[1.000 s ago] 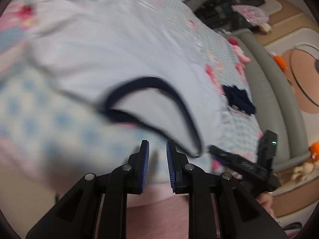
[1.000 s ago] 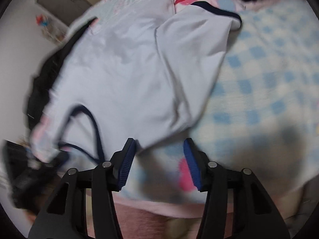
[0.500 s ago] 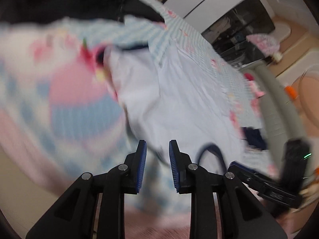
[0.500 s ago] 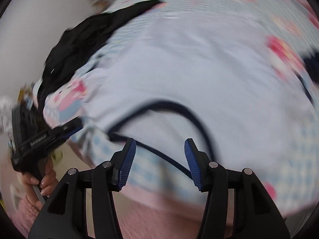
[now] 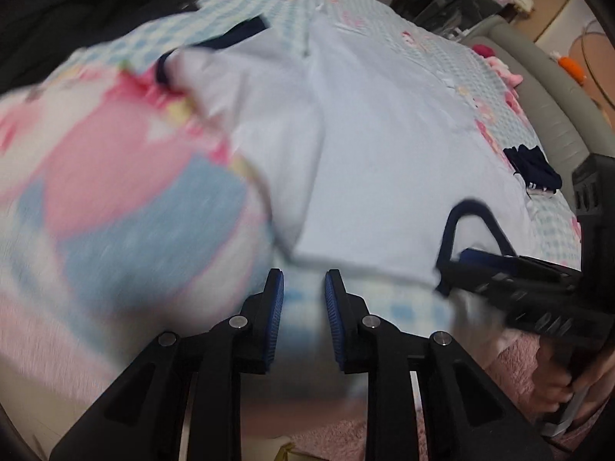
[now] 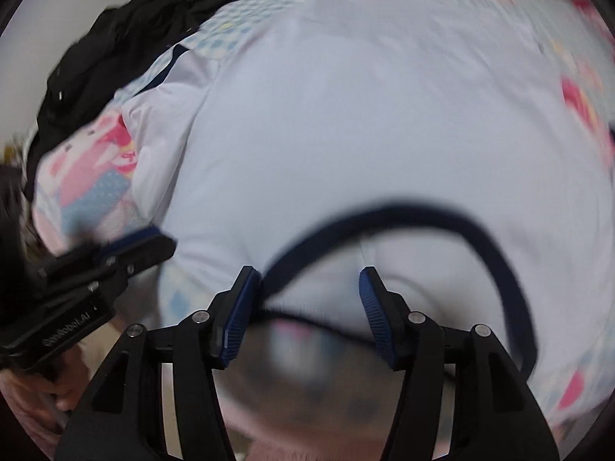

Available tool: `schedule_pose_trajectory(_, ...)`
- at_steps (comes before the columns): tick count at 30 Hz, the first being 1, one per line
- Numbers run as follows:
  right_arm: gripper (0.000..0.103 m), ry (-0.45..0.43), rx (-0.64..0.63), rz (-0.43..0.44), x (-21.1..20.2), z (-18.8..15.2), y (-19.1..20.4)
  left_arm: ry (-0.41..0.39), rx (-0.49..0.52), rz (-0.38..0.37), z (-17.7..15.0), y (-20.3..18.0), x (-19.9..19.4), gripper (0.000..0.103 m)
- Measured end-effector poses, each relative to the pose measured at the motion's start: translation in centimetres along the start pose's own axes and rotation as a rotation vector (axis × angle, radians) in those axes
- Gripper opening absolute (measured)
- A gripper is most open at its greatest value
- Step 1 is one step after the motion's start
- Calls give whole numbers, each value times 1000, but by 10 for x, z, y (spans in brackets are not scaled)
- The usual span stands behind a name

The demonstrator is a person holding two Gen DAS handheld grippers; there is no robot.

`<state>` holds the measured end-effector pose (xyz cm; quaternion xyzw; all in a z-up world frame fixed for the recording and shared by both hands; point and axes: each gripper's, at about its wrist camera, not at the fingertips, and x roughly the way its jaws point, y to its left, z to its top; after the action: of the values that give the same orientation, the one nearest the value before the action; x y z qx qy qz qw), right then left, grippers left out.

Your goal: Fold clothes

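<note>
A white T-shirt [image 5: 384, 146] with navy trim lies spread on a checked bedsheet [image 5: 115, 192]. Its navy collar [image 5: 472, 223] is at the near edge. My left gripper [image 5: 303, 292] hovers just short of the shirt's near edge by a folded sleeve, its fingers a narrow gap apart with nothing between them. In the right wrist view the shirt [image 6: 365, 115] fills the frame. My right gripper [image 6: 309, 292] stands wide open low over the collar [image 6: 423, 211], whose left end runs beside the left finger. Each gripper shows in the other's view: the right [image 5: 499, 269], the left [image 6: 127, 249].
A heap of black clothes [image 5: 77, 7] lies at the bed's far left, seen also in the right view [image 6: 115, 30]. A small dark navy item [image 5: 534, 169] sits near the grey padded bed edge [image 5: 546, 96]. A person's hand [image 5: 553, 384] holds the right gripper.
Both views have swung. The left gripper went from the collar leftward to the sleeve side. The right gripper came from the shirt's right side to the collar. Neither opening changed.
</note>
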<state>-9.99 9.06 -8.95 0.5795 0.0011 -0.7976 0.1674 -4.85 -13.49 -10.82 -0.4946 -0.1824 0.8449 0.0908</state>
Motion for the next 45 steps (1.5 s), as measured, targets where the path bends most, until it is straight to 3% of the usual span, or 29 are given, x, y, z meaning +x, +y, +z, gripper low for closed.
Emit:
schedule_pose_trajectory(5, 56, -67, 100, 61, -36, -18, -20, -13, -52, -47, -10, -3, -12, 32)
schedule_pose_trajectory(14, 56, -159, 235, 79, -85, -37, -58, -30, -133, -131, -24, -12, -30, 32)
schedule_pose_trajectory(18, 56, -181, 278, 60, -93, -51, -75, -51, -81, -148, -14, -45, -27, 32)
schedule_pose_trajectory(23, 56, -216, 300, -19, -117, -60, -118, -71, 59, -148, 17, -114, -10, 34)
schedule_pose_trajectory(29, 56, -147, 381, -17, -102, -60, -168, -19, 74, -87, 16, -118, 9, 39)
schedule_pose_trajectory(33, 56, -108, 409, 39, -76, -62, -172, 16, 84, -47, 16, -120, 22, 39)
schedule_pose_trajectory(36, 56, -56, 348, -20, -56, -65, -165, 43, 91, -17, 16, -122, 31, 39)
schedule_pose_trajectory(37, 56, -54, 345, -25, -54, -66, -165, 45, 74, -24, 15, -119, 31, 40)
schedule_pose_trajectory(39, 57, -79, 383, 29, -63, -69, -168, 8, -98, -136, 11, -92, 10, 40)
schedule_pose_trajectory(42, 58, -151, 446, 218, -78, -73, -173, -15, -322, -274, 7, -52, -2, 45)
schedule_pose_trajectory(45, 58, -138, 514, 411, -73, -74, -176, 13, -465, -362, 3, -28, 7, 45)
